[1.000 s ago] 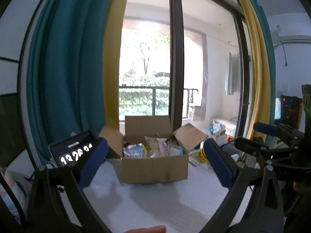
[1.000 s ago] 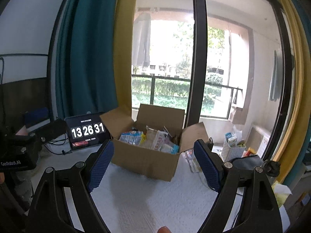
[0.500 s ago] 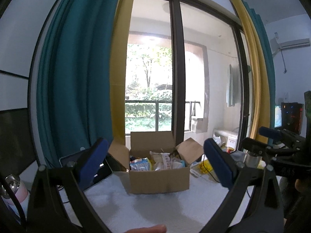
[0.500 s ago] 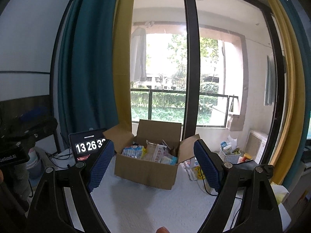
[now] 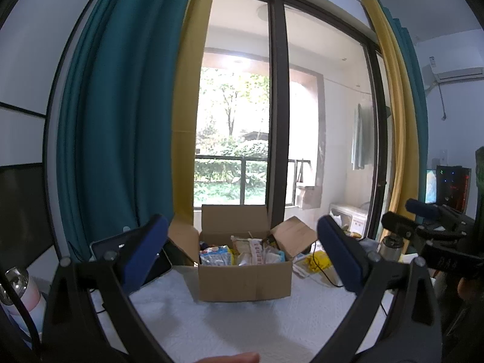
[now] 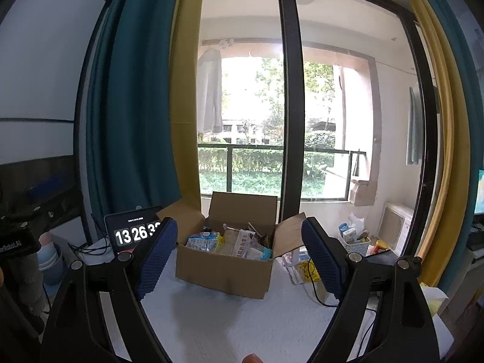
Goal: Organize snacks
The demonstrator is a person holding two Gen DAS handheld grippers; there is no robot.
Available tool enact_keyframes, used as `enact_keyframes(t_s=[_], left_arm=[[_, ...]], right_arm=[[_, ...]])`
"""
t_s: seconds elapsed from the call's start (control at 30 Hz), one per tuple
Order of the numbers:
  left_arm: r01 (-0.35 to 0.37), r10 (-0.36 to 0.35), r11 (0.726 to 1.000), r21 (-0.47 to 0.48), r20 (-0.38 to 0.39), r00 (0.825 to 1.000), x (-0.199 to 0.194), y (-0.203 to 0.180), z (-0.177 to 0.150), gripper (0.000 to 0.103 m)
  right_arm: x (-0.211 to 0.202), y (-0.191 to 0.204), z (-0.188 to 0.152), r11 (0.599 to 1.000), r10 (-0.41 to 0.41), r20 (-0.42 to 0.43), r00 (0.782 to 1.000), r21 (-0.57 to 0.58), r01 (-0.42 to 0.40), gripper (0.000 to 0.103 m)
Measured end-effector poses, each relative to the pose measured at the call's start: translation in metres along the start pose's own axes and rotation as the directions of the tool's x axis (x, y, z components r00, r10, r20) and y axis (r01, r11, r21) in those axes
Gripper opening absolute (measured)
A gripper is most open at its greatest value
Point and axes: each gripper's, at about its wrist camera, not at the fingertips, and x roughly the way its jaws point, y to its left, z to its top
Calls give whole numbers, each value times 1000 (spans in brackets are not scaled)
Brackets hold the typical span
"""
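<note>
Your left gripper [image 5: 240, 248] and right gripper [image 6: 239, 249] both hang spread wide and empty, blue pads parted. Straight ahead at twelve o'clock from each sits the open brown cardboard box [image 5: 245, 281] on the white textured table cover [image 6: 242, 326], well apart from the fingers. Its long side runs across your reach; neither hand looks clearly nearer. Crinkly snack packets [image 6: 230, 243] fill it, but the front wall hides their lower halves and labels are unreadable. The black tablet clock [image 6: 134, 233] at ten o'clock is partly covered by a pad.

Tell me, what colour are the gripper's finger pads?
Dark blue pads, clearest in the right wrist view.
</note>
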Motion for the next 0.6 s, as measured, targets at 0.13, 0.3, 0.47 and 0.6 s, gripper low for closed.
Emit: enact_keyframes(t_s=[0.13, 0.3, 0.47, 0.6], left_arm=[[-6, 6, 1000, -12, 2, 1000, -2, 2, 1, 100], [-8, 8, 1000, -11, 4, 1000, -2, 1, 2, 100], [-9, 9, 1000, -11, 4, 1000, -3, 1, 2, 100], [-6, 6, 1000, -9, 6, 1000, -2, 1, 3, 100]], right_arm=[[-2, 0, 0, 1000, -5, 1, 1000, 2, 5, 86], [-2, 0, 0, 1000, -14, -2, 1000, 0, 14, 86], [-2, -1, 0, 1000, -13, -4, 1000, 1, 13, 86], [-2, 0, 0, 1000, -11, -9, 1000, -3, 11, 86]])
